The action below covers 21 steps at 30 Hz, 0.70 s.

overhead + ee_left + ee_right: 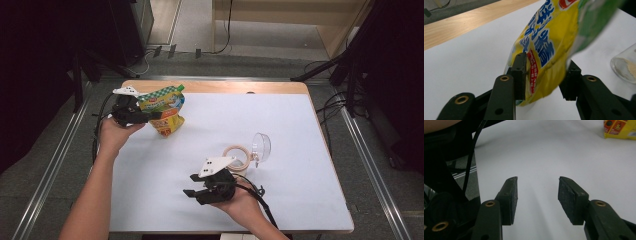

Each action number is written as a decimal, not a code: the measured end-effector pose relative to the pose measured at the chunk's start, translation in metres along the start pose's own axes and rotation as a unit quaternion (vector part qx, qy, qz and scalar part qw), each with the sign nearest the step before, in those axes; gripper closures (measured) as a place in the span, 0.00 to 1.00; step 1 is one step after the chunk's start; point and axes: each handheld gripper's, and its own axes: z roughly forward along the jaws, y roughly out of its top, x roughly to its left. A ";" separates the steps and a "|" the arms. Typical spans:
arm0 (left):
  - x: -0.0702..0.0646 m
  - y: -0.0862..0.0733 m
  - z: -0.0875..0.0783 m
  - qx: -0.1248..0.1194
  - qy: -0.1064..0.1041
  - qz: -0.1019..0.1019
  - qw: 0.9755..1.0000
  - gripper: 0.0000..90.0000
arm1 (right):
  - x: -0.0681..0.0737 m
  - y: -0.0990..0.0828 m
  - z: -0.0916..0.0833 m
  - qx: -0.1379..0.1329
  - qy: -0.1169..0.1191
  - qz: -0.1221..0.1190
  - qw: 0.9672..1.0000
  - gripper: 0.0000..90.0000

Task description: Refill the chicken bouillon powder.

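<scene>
High view: we see the left hand-held gripper [150,116] pinching the snack pouch [164,111] at the counter's [300,200] far-left corner, the right hand-held gripper [196,193] spread and empty near the tape roll [237,156].

Left gripper view: the pads squeeze the pouch's [544,47] lower body; we judge the soft film could slip or crumple.

Right gripper view: jaws spread over bare counter [549,152].

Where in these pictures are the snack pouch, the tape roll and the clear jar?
snack pouch [165,107], high view, on its yellow front.
tape roll [236,152], high view, on its tan ring.
clear jar [261,145], high view, on its round see-through wall.
</scene>
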 end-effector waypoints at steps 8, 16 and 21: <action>0.000 -0.001 0.001 -0.009 0.002 -0.015 1.000 0.82 | 0.003 -0.012 0.022 0.029 0.009 -0.010 1.000 0.58; -0.005 -0.003 -0.003 0.002 -0.008 -0.024 1.000 0.96 | 0.001 -0.017 0.020 0.021 0.007 0.001 1.000 0.58; -0.007 -0.001 -0.012 0.004 -0.021 -0.035 0.999 1.00 | -0.002 -0.017 0.018 0.016 0.004 0.010 1.000 0.57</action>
